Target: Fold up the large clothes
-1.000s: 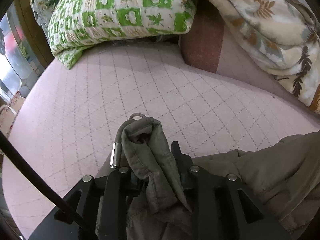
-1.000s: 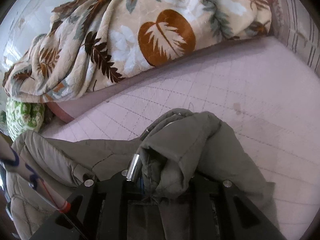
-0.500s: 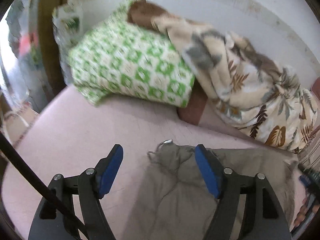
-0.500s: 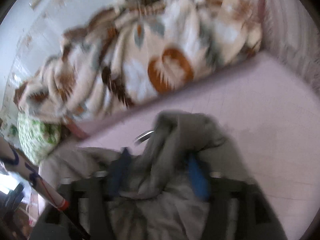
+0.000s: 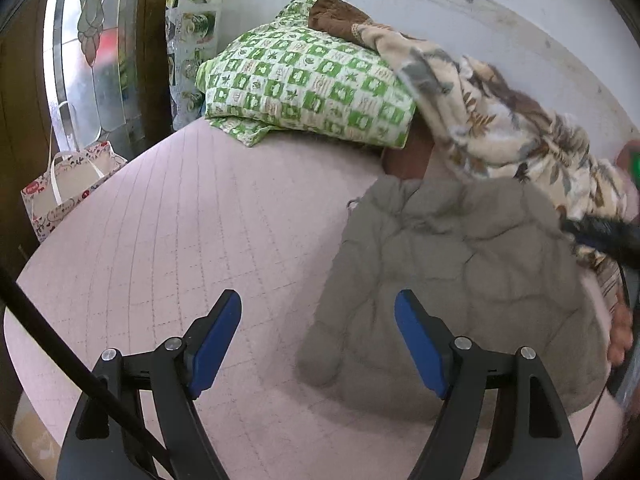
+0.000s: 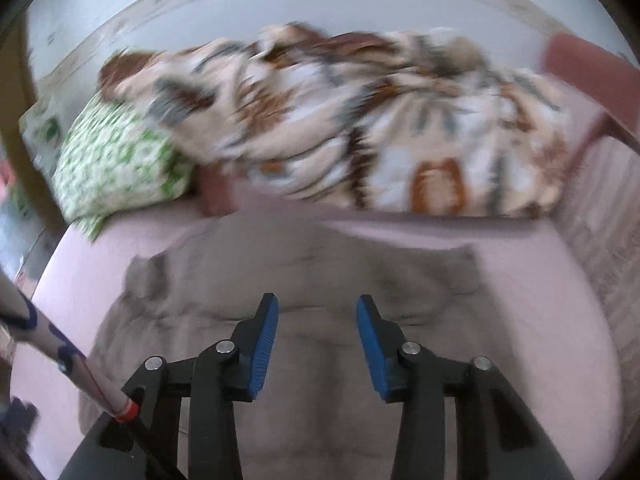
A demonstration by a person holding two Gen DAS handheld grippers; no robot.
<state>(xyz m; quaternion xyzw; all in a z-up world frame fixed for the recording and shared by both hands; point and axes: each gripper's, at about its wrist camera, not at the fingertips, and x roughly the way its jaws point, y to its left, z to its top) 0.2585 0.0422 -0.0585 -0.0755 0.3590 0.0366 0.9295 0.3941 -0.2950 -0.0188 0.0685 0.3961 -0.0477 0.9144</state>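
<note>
Left wrist view: left gripper [image 5: 318, 320] wide open and empty, jaws just opened off the jacket hem clamped a second ago; grey quilted jacket [image 5: 452, 280] now spread on the pink mattress [image 5: 180, 220], to the gripper's right. Shopping bag [image 5: 68, 184] beside bed, contents hidden

Right wrist view (blurred): right gripper [image 6: 318, 344] part open, lately closing, gripping nothing; jacket [image 6: 320, 264] flat beneath. Likely meaning: one fold laid, next grasp pending
</note>
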